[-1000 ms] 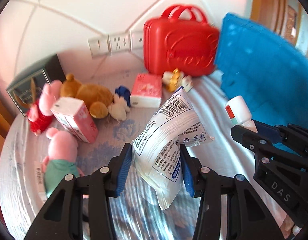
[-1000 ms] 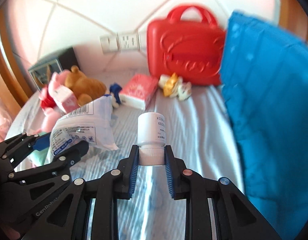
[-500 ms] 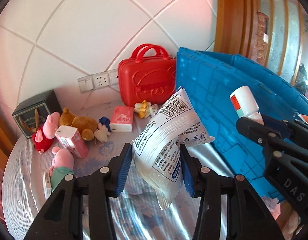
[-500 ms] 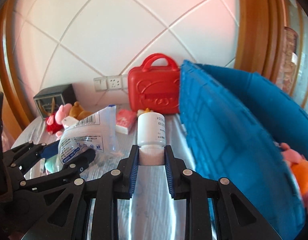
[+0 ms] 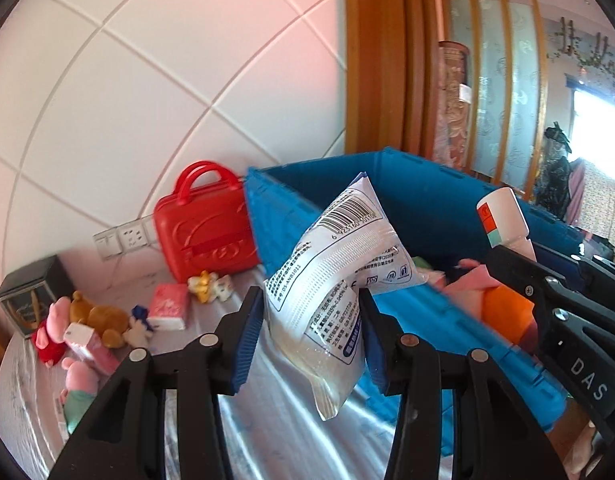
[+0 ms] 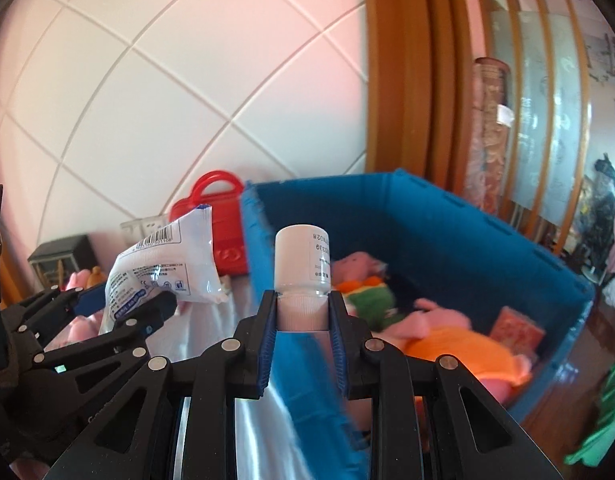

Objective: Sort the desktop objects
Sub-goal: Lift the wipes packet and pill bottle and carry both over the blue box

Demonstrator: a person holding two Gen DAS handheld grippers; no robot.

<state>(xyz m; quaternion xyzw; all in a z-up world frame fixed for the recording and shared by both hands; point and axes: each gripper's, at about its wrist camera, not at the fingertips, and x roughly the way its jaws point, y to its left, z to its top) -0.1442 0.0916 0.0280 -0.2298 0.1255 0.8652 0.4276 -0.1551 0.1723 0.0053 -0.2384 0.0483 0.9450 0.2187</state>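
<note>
step: carry to bin | left gripper (image 5: 311, 320) clamped the white pouch (image 5: 339, 280); right gripper (image 6: 303, 316) pinched the bottle (image 6: 303, 260) by its cap | blue bin (image 6: 467, 220) sat at 2 o'clock | next: you needed both over the rim, then release; clearance probably fine, edge blurred

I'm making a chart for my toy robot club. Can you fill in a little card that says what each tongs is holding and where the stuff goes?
left tongs: shut on the plastic packet, held in the air
right tongs: shut on the white bottle, gripped by its cap, bottom end up
blue bin: open, plush toys already inside
still on table: red case, brown bear, pink tissue pack
likely next: packet and bottle go into the bin
</note>
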